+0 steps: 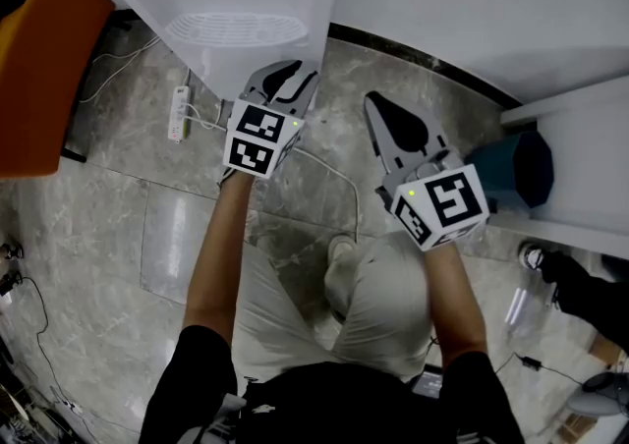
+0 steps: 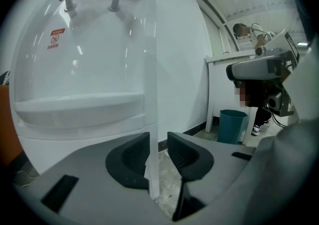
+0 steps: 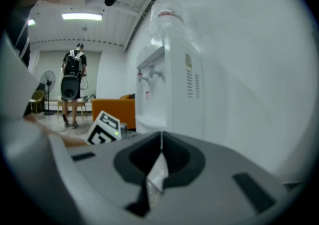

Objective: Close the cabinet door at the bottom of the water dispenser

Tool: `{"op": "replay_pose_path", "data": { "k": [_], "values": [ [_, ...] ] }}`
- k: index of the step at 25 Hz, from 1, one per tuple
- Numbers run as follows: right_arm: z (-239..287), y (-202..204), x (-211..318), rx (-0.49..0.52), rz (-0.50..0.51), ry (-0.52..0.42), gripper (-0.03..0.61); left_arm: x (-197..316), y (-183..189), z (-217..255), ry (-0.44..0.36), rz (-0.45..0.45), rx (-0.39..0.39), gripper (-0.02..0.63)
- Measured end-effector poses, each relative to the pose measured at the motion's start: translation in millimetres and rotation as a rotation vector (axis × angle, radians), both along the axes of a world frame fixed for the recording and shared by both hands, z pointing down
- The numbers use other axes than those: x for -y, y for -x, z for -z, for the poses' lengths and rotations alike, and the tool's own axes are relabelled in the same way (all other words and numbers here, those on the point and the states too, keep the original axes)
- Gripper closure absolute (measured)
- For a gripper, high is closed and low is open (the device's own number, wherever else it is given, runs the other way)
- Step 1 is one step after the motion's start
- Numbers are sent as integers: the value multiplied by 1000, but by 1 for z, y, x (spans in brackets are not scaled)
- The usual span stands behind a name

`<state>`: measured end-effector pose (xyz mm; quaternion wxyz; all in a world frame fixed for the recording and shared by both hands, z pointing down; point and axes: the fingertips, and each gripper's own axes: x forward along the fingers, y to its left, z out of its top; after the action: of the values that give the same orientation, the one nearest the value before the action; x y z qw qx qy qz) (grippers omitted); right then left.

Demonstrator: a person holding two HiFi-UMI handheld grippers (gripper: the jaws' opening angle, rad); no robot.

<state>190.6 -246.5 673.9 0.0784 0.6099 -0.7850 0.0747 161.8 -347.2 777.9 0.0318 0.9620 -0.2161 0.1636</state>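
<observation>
Grey marble floor (image 1: 128,236) runs up to a white wall, and the dispenser (image 1: 246,0) stands against that wall. An orange sofa (image 1: 44,69) sits to the left of the dispenser. A power strip (image 1: 178,113) with trailing cables lies on the floor between the two. To the right, a teal bin (image 1: 516,172) stands near the wall. Its inside is dark, so what is in it does not show. Another person's shoe (image 1: 536,257) is on the floor just beyond the bin.

The person crouches with knees bent and both bare forearms reaching forward. The left gripper (image 1: 287,77) points slightly downward at the foot of the dispenser, below the drip tray (image 2: 75,107). Its jaws stand partly apart, and a thin white panel (image 2: 152,169) rises edge-on between them. This panel seems to be the cabinet door. It lies against the left-hand jaw, and a gap shows between it and the other jaw.

The right gripper (image 1: 378,106) is held well to the right, apart from the dispenser and aimed toward the wall. Its jaws are closed tip to tip with nothing between them. In the right gripper view, a bottle (image 3: 167,17) tops the dispenser. A person with a backpack (image 3: 72,82) stands far behind it.
</observation>
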Motion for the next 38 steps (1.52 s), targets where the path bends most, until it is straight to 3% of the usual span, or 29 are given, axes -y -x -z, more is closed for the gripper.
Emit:
{"op": "replay_pose_path", "data": {
  "k": [11,18,23,30,35,38],
  "values": [
    [9,26,5,34,27,-37,543,-28,46,36,-74,35,2,599],
    [14,45,14,49,75,-37,545,-42,79,73,-26,90,-149,605],
    [27,51,21,64,70,-60,545,-47,94,92,-48,107,-154,606],
    [68,53,24,65,75,-83,545,-45,106,136,-66,128,-180,606],
    [109,60,25,72,98,-56,545,-46,109,186,-36,153,-233,606],
    [142,64,25,85,111,-39,545,-52,110,216,-19,165,-201,604]
  ]
}}
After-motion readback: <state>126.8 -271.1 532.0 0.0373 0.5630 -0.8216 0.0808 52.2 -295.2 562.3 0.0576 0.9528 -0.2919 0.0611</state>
